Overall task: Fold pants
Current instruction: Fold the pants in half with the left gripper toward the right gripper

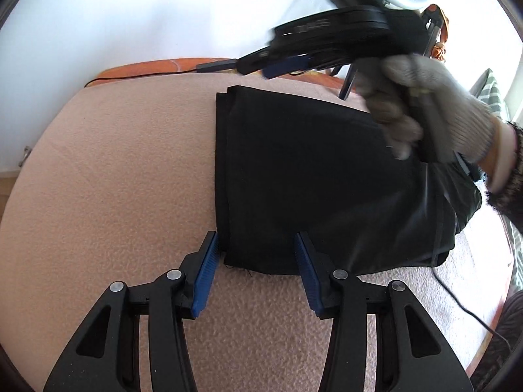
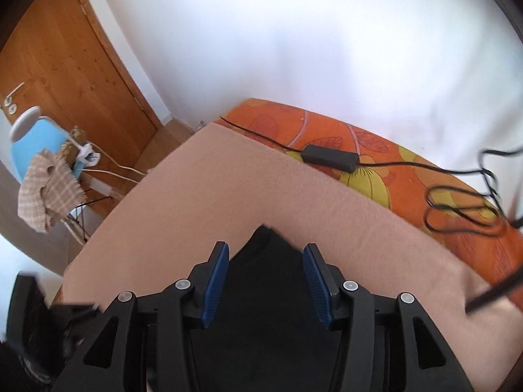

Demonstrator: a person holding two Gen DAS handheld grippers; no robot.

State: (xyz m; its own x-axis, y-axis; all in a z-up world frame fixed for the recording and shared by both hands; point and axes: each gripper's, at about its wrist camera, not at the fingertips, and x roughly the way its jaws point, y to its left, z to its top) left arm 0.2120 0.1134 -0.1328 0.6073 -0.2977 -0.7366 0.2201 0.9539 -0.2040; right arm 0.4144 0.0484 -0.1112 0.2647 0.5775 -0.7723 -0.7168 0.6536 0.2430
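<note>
The black pants (image 1: 310, 176) lie folded in a flat stack on the pink blanket (image 1: 124, 179). My left gripper (image 1: 256, 245) is open and empty, its blue pads either side of the stack's near left corner. My right gripper (image 2: 264, 254) is open and empty above the far corner of the pants (image 2: 261, 294). In the left wrist view the right gripper (image 1: 284, 67) is held by a grey-gloved hand (image 1: 434, 117) above the pants' far right part.
An orange patterned sheet (image 2: 376, 150) runs along the bed's far edge, with a black power adapter (image 2: 328, 157) and coiled cables (image 2: 464, 202) on it. A white wall is behind. A wooden door (image 2: 72, 65) and a blue chair (image 2: 36, 143) with a checked cloth stand at left.
</note>
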